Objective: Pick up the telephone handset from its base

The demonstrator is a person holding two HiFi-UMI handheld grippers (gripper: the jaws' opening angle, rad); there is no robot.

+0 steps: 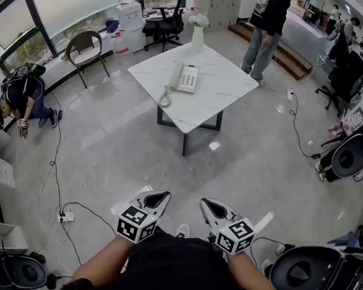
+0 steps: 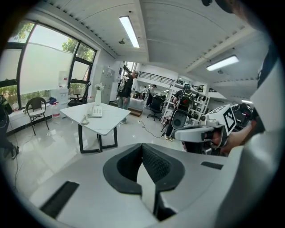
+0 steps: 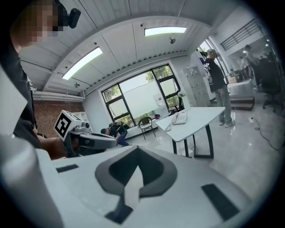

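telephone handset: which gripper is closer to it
Left, slightly. The left gripper is almost in line with the telephone handset, and the right gripper is further right. Both are far short of the table.

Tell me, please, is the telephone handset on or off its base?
On: the handset lies cradled along the left of the base on the table.

The left gripper (image 1: 156,199) and the right gripper (image 1: 213,207) have pale grey shells with black, textured linings round the jaws (each carries a white cube (image 1: 137,224) printed with black square markers). The person wears a black top (image 1: 179,268).
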